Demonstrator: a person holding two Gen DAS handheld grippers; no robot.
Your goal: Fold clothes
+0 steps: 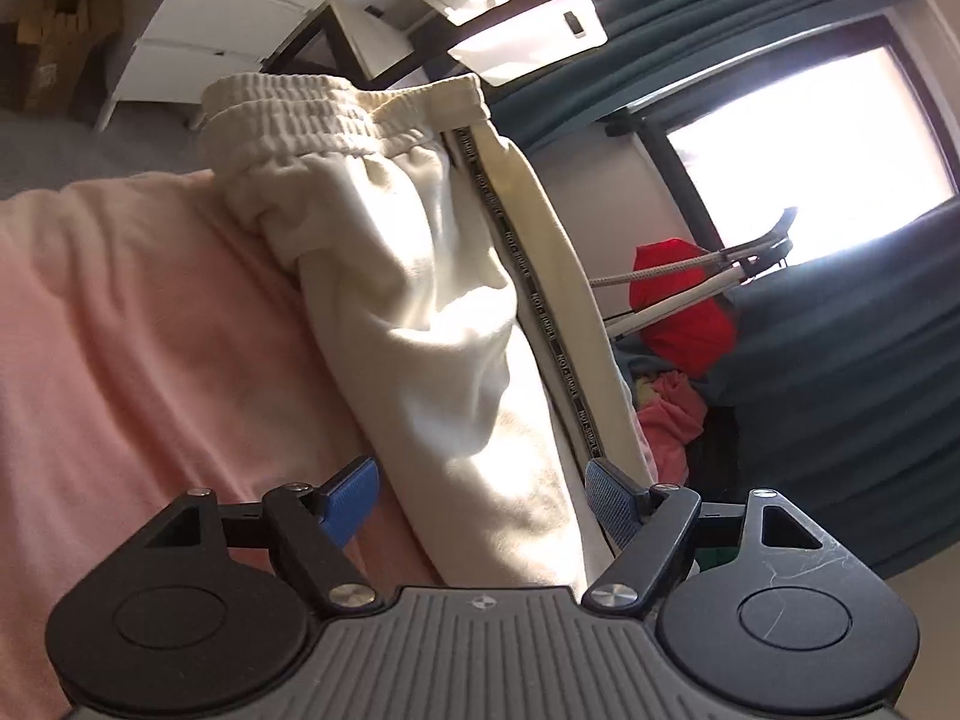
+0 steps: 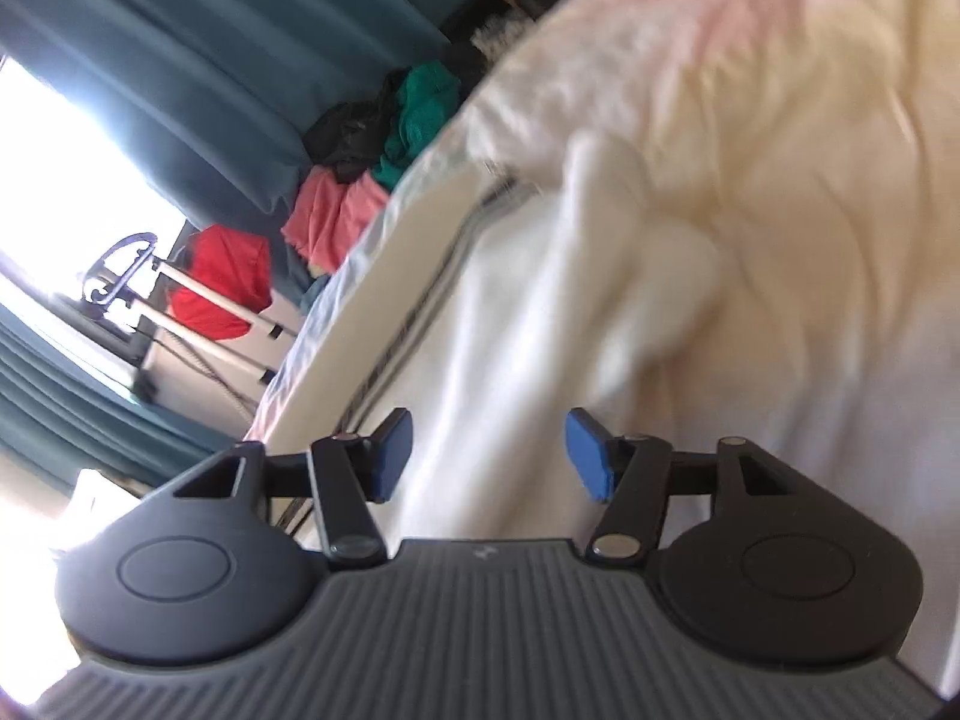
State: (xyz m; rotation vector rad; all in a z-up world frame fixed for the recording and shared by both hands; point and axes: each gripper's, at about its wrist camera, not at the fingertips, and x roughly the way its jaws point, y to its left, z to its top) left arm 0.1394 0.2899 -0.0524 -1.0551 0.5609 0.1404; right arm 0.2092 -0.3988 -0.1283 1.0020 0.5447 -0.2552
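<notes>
Both the left tool and right tool gape released astride the cream trousers; the slack cloth beside their striped seam may bunch when pinched.

A bed with a soft pink blanket holds the clothes. A pair of cream sweatpants lies right on the blanket, folded long, with the stretchy waistband at the far end. A dark stripe with small letters runs down the side of the pants, near the bed's edge.
</notes>
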